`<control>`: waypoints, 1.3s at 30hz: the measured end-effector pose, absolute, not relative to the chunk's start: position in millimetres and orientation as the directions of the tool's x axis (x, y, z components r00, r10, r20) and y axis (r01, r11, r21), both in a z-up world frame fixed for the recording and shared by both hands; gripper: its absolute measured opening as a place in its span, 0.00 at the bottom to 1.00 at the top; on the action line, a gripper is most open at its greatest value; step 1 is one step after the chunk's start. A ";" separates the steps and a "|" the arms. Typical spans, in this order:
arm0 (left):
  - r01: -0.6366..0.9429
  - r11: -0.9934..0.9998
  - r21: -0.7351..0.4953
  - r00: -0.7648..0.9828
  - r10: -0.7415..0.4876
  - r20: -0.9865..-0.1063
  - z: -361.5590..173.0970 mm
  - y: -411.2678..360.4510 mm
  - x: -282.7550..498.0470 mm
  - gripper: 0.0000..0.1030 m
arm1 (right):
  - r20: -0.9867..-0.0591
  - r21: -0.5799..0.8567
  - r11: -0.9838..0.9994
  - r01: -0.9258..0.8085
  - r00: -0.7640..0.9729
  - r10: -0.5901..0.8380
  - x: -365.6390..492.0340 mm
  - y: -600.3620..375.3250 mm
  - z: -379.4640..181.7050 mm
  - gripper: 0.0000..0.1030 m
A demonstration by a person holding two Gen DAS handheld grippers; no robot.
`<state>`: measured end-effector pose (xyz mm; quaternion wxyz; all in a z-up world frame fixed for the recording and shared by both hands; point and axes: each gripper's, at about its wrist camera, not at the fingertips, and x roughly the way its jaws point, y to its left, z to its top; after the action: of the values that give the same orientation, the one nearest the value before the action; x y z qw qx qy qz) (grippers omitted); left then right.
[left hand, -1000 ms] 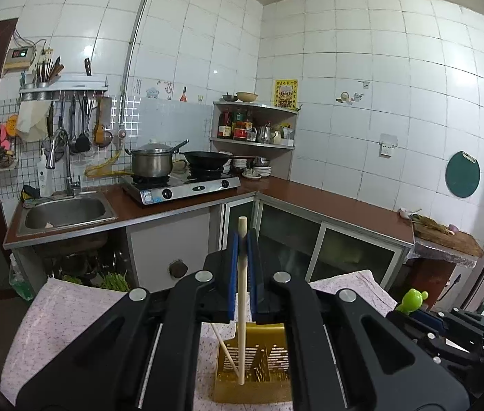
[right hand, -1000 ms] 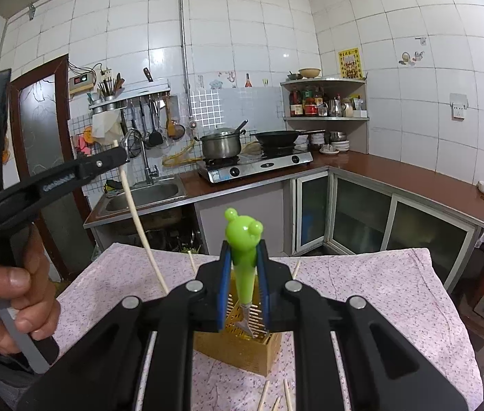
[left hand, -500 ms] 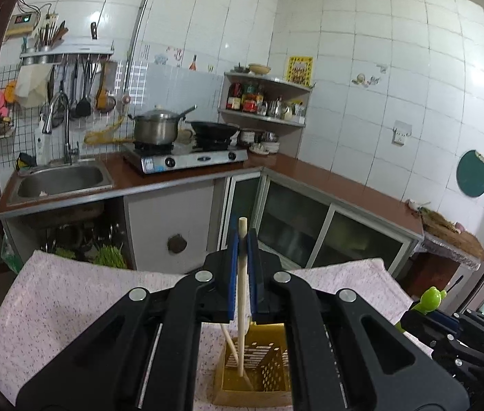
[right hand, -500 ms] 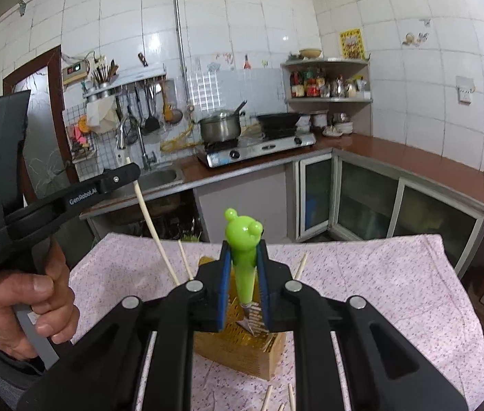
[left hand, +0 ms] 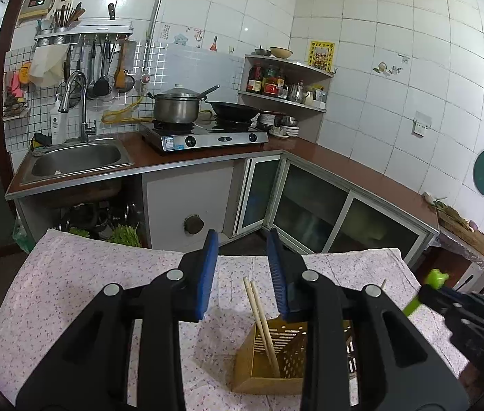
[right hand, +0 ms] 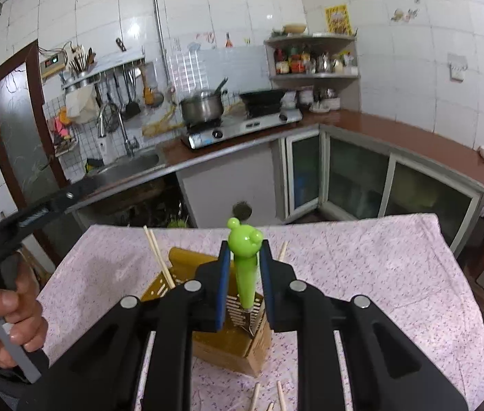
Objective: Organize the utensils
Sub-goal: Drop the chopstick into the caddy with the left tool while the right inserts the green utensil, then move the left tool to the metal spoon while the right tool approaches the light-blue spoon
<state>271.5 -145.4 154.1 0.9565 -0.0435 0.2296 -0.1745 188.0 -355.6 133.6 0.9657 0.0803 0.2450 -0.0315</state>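
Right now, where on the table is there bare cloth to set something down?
Bare tablecloth lies left of the utensil holder, and on the far right side in the right wrist view. Crowded: loose chopsticks lie in front of the holder, and another behind it.

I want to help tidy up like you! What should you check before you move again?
1. Left gripper empty, fingers open: ok.
2. Two chopsticks standing in the yellow holder: ok.
3. Green frog utensil has its metal end down in the holder: ok.
4. Right gripper let go of the utensil: cannot tell; its fingers sit very close to the handle.
5. Every chopstick picked up: not ok; loose chopsticks lie on the tablecloth near the holder.
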 end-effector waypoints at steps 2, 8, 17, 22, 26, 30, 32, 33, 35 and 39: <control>0.309 0.939 -0.153 0.843 -0.345 -0.414 156.4 -142.9 266.7 0.27 | -0.479 0.136 0.985 0.103 0.878 -0.026 190.6 -354.0 132.0 0.18; 0.310 0.939 -0.146 0.853 -0.343 -0.394 163.5 -134.9 255.9 0.27 | -0.457 0.125 0.987 0.101 0.889 -0.033 188.9 -349.9 132.9 0.47; 0.330 0.932 -0.147 0.845 -0.361 -0.395 163.3 -136.8 241.3 0.27 | -0.436 0.116 0.986 0.115 0.898 -0.054 172.0 -349.7 138.7 0.47; 0.330 0.934 -0.138 0.827 -0.356 -0.434 148.2 -132.5 222.1 0.27 | -0.438 0.120 0.983 0.142 0.896 -0.075 147.8 -363.4 134.2 0.47; 0.310 0.943 -0.118 0.806 -0.326 -0.493 120.1 -118.4 200.5 0.27 | -0.454 0.111 0.977 0.180 0.884 -0.111 118.2 -378.4 117.6 0.47; 0.266 0.957 -0.115 0.764 -0.282 -0.580 74.7 -95.0 174.8 0.27 | -0.481 0.101 0.971 0.219 0.865 -0.145 82.8 -391.9 88.4 0.47; 0.253 0.960 -0.122 0.732 -0.272 -0.625 51.3 -84.9 160.9 0.27 | -0.497 0.110 0.966 0.235 0.854 -0.151 61.4 -399.4 70.4 0.47; 0.246 0.962 -0.119 0.721 -0.264 -0.641 42.1 -81.7 155.3 0.27 | -0.505 0.112 0.962 0.249 0.848 -0.161 53.7 -402.8 63.5 0.47; 0.229 0.965 -0.130 0.681 -0.254 -0.687 18.6 -74.4 138.2 0.27 | -0.523 0.118 0.954 0.274 0.834 -0.175 30.4 -410.3 46.3 0.47; 0.219 0.963 -0.155 0.611 -0.259 -0.748 -16.7 -68.0 108.4 0.27 | -0.568 0.105 0.940 0.325 0.795 -0.211 -0.4 -420.7 15.3 0.47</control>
<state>108.4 -68.0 -16.7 0.8972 -0.0239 0.4203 -0.1332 -0.4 -420.7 15.3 0.9422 0.0991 0.2866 -0.1423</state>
